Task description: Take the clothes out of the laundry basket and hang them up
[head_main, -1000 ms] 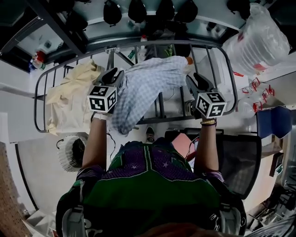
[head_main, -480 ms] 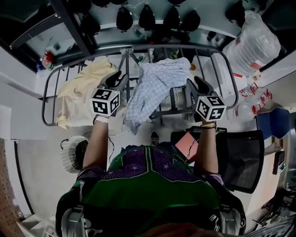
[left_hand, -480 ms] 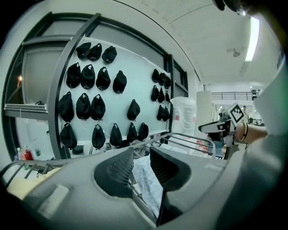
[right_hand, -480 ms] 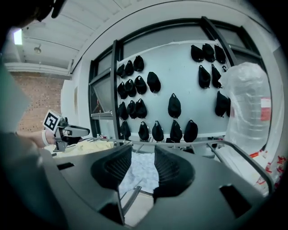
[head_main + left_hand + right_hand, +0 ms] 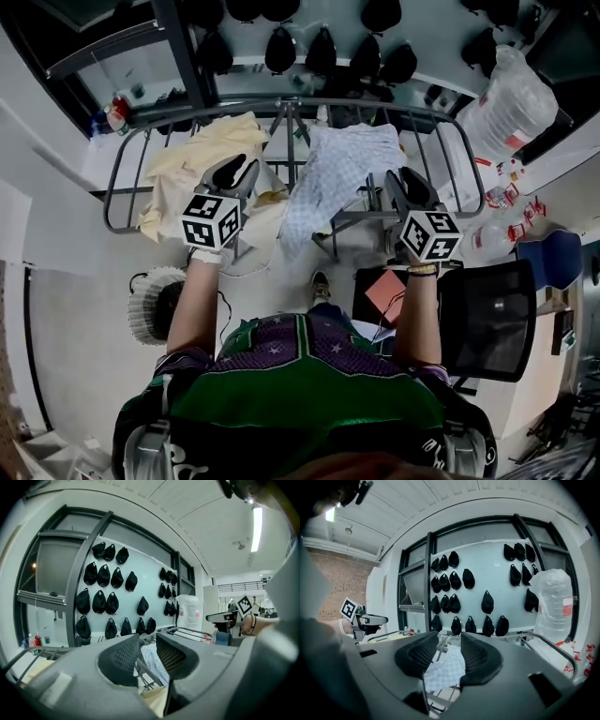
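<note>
A blue-and-white checked cloth (image 5: 333, 173) hangs over the metal drying rack (image 5: 122, 202), and a pale yellow garment (image 5: 197, 164) is draped to its left. My left gripper (image 5: 239, 171) is open and empty, held short of the rack between the two cloths. My right gripper (image 5: 398, 178) is open and empty too, just right of the checked cloth. In the left gripper view the checked cloth (image 5: 152, 660) shows past the parted jaws of the left gripper (image 5: 147, 651). The right gripper (image 5: 449, 653) likewise frames the checked cloth (image 5: 443, 672) without touching it. The white laundry basket (image 5: 155, 305) stands on the floor at lower left.
Black caps (image 5: 323, 52) hang in rows on the wall behind the rack. A large clear plastic bag (image 5: 506, 103) stands at the right end. A black chair (image 5: 487, 323) is at my right side, and a shoe (image 5: 321, 281) lies on the floor under the rack.
Both grippers have drawn back from the checked cloth and risen, jaws unchanged. The cloth stays draped on the rack, which now sits higher in the head view.
</note>
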Tool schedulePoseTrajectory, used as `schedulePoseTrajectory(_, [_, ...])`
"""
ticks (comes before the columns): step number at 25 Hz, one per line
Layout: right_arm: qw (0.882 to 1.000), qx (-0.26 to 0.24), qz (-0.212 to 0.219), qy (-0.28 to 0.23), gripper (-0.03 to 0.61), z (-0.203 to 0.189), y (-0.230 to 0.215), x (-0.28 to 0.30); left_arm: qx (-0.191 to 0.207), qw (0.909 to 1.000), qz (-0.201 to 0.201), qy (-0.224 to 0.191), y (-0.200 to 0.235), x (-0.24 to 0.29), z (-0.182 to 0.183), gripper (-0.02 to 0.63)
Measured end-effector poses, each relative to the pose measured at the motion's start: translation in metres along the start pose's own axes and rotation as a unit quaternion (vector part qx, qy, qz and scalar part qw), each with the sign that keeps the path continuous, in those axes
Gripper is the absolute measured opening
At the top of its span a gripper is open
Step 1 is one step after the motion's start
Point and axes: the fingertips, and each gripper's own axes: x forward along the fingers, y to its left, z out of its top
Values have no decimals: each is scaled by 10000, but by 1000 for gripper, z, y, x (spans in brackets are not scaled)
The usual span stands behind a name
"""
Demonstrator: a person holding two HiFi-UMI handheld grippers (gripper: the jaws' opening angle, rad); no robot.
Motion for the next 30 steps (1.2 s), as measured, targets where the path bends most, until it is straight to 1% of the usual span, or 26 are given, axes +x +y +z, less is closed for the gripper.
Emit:
schedulePoseTrajectory(4, [9999, -74, -48, -74, 144, 2, 35, -24, -39, 9998, 83, -164, 7, -46, -1, 123])
schedulePoseTrajectory(8, [9998, -112, -24, -142, 144, 10, 59, -39, -105, 9991, 122, -388, 8, -78, 6, 123])
schedulePoseTrajectory(10, [9996, -114, 0, -240, 144, 18, 67, -46, -177, 9986, 59, -498, 5, -90, 10, 123])
schedulePoseTrajectory(14, [9987, -164, 97, -468, 143, 36, 82, -58, -461, 9958, -180, -776, -5, -109, 20, 123])
schedulePoseTrajectory(19, [9966, -181, 298, -751, 143, 58, 103, -75, -248, 9955, -181, -899, -23, -135, 34, 121])
schedulePoseTrajectory(22, [9950, -162, 454, -873, 143, 63, 115, -87, -436, 9927, -281, -1091, -36, -154, 45, 115])
schedulePoseTrajectory(24, [9940, -170, 569, -920, 143, 64, 121, -97, -446, 9919, -280, -1158, -46, -166, 52, 112])
schedulePoseTrajectory(27, [9917, -47, 715, -1067, 143, 67, 122, -118, -300, 9922, -214, -1188, -64, -183, 60, 106])
schedulePoseTrajectory(30, [9906, -14, 796, -1113, 141, 63, 117, -147, -181, 9924, -59, -1216, -86, -199, 63, 100])
